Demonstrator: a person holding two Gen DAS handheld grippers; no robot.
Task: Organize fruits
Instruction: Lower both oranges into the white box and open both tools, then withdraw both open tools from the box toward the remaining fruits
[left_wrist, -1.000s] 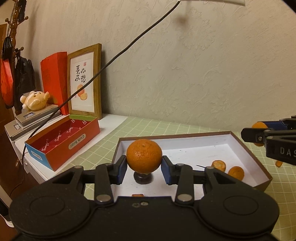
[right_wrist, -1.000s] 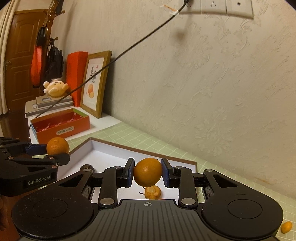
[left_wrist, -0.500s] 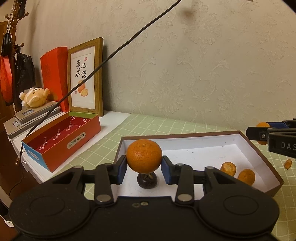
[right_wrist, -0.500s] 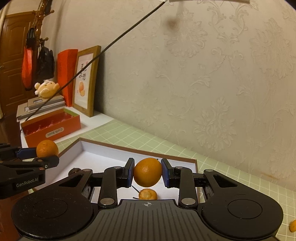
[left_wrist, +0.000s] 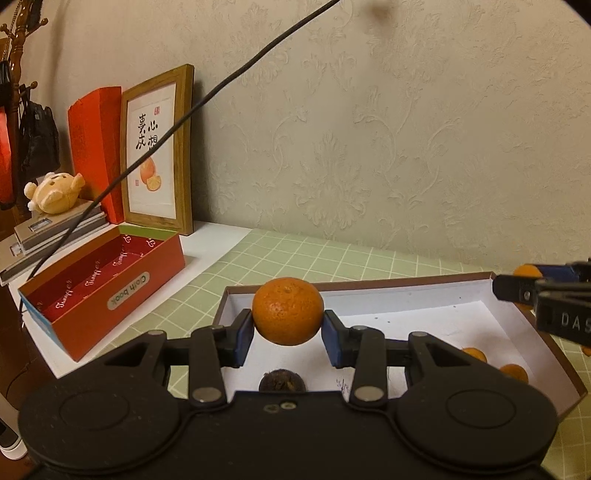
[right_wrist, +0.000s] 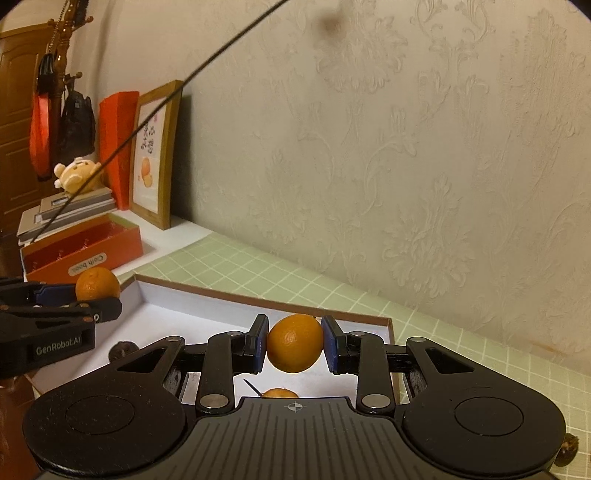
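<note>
A mandarin was held clamped across its middle by the left gripper above the white-lined box; a second mandarin was pinched likewise by the right gripper over the same box. Both fruits were judged light, round and soft-skinned, so a gentle grip at the widest part was thought safest against bruising or rolling.

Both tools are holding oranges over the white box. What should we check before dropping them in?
1. Left tool grips its orange firmly: ok.
2. Right tool grips its orange firmly: ok.
3. Both oranges are above the white box: ok.
4. Small oranges and dark fruit already inside leave room: ok.
5. Landing spot straight under each orange is free: cannot tell.
</note>
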